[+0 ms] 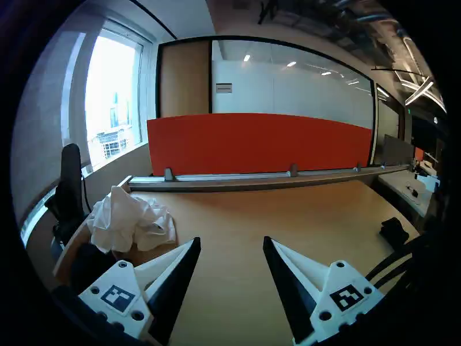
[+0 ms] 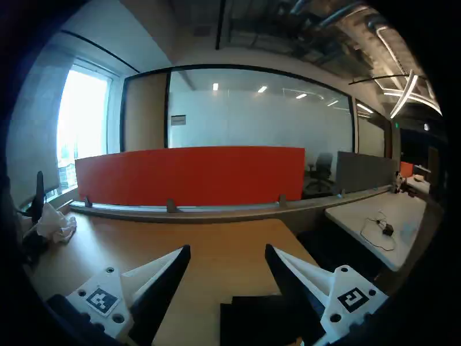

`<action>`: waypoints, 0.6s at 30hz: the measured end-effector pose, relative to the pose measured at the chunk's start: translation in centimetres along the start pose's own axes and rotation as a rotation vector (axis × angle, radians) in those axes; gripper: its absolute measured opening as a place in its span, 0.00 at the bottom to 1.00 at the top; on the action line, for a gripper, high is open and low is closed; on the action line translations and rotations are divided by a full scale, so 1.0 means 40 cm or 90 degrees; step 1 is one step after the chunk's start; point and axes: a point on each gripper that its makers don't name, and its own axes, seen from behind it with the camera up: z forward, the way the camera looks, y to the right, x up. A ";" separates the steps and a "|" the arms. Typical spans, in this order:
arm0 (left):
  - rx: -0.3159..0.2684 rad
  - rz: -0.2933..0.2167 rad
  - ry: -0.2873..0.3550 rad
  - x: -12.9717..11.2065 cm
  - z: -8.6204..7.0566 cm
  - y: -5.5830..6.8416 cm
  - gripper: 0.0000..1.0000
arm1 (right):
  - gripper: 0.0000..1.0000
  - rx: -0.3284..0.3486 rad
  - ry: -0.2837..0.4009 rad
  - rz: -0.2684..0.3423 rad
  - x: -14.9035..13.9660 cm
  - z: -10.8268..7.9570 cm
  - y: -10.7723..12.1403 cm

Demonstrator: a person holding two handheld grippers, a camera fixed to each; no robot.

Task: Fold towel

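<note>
Left gripper (image 1: 230,241) hovers wide open and empty above the wooden desk (image 1: 288,225); the right gripper (image 2: 226,249) is open and empty too. A crumpled white towel (image 1: 129,222) lies ahead and left of the left gripper, near it, and well apart from the right one.

— Where are we, would you say?
— We're in an open-plan office. We see a long wooden desk (image 1: 276,230) backed by a red divider panel (image 1: 259,144).
— And behind it we see a glass-walled room (image 2: 259,115) and a swivel chair (image 2: 317,170).
— We also see a neighbouring white desk (image 2: 351,216) with cables (image 2: 377,225), a grey divider screen (image 2: 363,170), linear ceiling lights (image 2: 406,86), exposed pipes (image 2: 346,17) and a big window (image 1: 112,115).
</note>
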 end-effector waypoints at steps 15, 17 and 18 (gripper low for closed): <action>-0.003 -0.037 0.063 0.078 0.023 -0.032 0.80 | 1.00 0.044 0.037 -0.016 0.076 0.012 -0.207; -0.008 -0.040 0.068 0.083 0.025 -0.033 0.80 | 1.00 0.049 0.040 -0.017 0.081 0.013 -0.231; -0.009 -0.041 0.071 0.086 0.025 -0.035 0.80 | 1.00 0.051 0.042 -0.017 0.083 0.013 -0.244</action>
